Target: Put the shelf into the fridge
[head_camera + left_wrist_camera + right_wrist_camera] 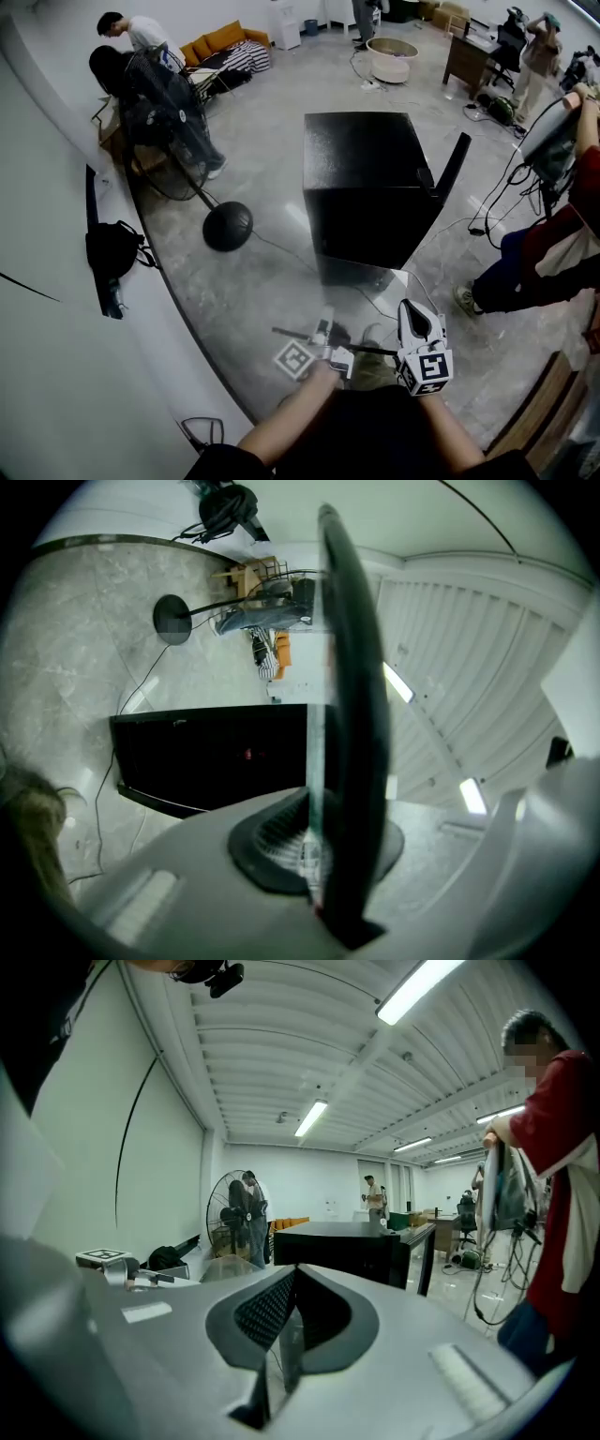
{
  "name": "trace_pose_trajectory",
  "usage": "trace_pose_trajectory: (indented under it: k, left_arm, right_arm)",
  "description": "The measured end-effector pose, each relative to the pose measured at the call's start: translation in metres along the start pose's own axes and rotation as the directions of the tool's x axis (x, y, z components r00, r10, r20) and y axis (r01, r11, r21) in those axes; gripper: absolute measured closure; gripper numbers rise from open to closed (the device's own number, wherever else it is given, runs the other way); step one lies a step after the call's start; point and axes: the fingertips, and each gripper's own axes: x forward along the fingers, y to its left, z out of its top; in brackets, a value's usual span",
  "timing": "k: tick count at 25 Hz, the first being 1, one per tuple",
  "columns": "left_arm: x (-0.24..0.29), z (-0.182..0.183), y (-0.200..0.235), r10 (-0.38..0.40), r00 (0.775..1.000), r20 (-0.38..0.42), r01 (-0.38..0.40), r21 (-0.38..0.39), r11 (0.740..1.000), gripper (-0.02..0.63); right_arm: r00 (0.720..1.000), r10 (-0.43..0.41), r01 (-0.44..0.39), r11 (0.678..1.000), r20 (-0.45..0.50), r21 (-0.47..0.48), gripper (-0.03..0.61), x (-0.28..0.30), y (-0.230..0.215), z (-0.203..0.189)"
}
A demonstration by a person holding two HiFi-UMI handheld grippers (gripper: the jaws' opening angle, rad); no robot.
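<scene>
Both the left gripper (325, 332) and the right gripper (413, 317) are clamping their jaws on the glass shelf (367, 298) near the black fridge (366, 183).

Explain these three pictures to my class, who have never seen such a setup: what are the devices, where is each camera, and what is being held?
There is no robot here. A person holds a two-jaw hand tool, called a gripper, in each hand. The head view comes from a camera on the person's head, looking down at the left gripper and the right gripper. The cubes with square markers are part of the grippers. The other two pictures come from a camera riding on each gripper, looking along its jaws. Both grippers are closed on a glass shelf with a dark rim, one at each side. Ahead, on the grey floor, stands a black fridge with its door open. A standing fan and other people are nearby.
</scene>
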Motion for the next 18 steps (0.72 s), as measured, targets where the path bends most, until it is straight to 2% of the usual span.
trace_pose_trajectory:
  k: [8,14,18]
  left_arm:
    - [0.087,-0.010,0.025,-0.019,0.999,0.032,0.019,0.000,1.000,0.598]
    - [0.145,-0.016,0.052,0.001,0.999,0.053,-0.001,-0.003,1.000,0.598]
    - [0.178,-0.025,0.065,0.021,0.997,0.071,-0.018,-0.044,0.999,0.598]
  right_arm:
    - [1.000,0.008,-0.008,1.000,-0.021,0.015,0.578,0.062,-0.068,0.001]
    - [0.996,0.085,-0.085,0.996,0.012,0.024,0.578,0.107,-0.106,0.011]
    - [0.991,0.131,-0.132,0.991,0.022,0.033,0.578,0.135,-0.131,0.010]
